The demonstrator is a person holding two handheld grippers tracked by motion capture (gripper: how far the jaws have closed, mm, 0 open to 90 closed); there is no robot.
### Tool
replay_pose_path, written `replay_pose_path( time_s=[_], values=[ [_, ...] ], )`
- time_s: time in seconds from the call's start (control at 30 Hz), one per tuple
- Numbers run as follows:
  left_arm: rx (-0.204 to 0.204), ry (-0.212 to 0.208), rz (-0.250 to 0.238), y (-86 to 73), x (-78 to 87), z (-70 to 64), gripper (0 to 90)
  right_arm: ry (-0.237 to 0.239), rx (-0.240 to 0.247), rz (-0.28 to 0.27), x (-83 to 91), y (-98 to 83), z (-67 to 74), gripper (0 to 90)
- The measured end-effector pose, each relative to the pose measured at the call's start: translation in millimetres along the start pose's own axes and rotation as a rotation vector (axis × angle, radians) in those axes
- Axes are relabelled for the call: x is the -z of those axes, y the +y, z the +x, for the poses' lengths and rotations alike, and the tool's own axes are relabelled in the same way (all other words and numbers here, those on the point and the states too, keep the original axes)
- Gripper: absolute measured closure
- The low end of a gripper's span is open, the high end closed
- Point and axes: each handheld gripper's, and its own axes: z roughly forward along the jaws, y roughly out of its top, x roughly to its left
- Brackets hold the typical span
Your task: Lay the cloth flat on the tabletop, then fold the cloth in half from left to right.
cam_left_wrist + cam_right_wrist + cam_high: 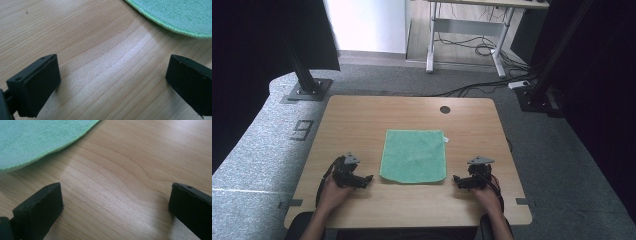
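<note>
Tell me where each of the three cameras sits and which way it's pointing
High view: above the person's side, facing forward and down on the table; both forearms, left gripper, right gripper.
Left gripper view: rides the left gripper, looks past open jaws at wood.
Right gripper view: same on the right gripper.
All share the green cloth.
</note>
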Motion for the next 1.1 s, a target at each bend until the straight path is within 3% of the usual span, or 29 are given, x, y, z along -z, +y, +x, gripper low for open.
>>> replay_pose_path(
  time_s=[0.4,0.6,0.87,0.93,1.1],
  values=[
    [-0.001,-0.001,0.001,0.3,-0.2,0.1,0.0,-0.005,-0.004,0.001,0.2,-0.1,1.1,0.0],
    [0.02,-0.001,0.023,7.4,-0.9,2.2,0.0,-0.003,-0.009,0.017,1.1,1.4,3.2,0.0],
    [0.015,0.005,-0.048,37.5,3.5,8.4,0.0,0.018,-0.021,-0.011,7.3,16.9,11.7,0.0],
    [0.01,-0.007,-0.059,50.1,-1.9,7.6,0.0,0.019,-0.022,-0.02,10.0,27.3,14.6,0.0],
    [0.008,-0.022,-0.065,60.9,-15.2,2.3,0.0,0.027,-0.028,-0.028,10.3,41.5,19.6,0.0]
  ],
)
